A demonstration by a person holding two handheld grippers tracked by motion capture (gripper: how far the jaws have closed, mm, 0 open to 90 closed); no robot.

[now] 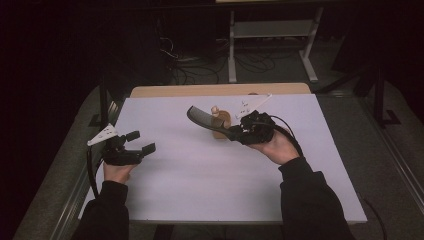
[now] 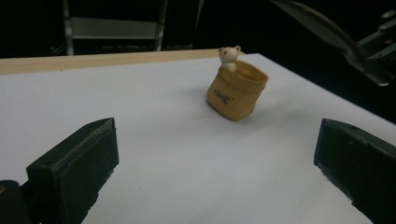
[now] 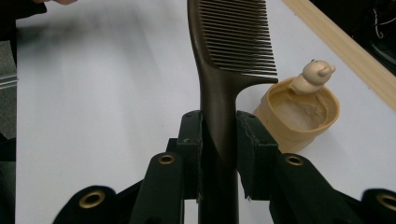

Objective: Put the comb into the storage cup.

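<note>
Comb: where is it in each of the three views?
High view: comb at centre, held above the table by the right gripper.
Left gripper view: top right corner.
Right gripper view: centre, handle clamped between the jaws, teeth at top.
Shared landmark: the tan cup with a bear figure.

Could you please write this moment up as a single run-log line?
right gripper: shut on comb handle, held above table | left gripper: open, empty | bear cup: upright beside comb

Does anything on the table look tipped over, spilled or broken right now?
Nothing stands out. The small tan bag-shaped holder with a bear figure stands upright on the white table, and the dark brown plastic comb looks whole.
</note>
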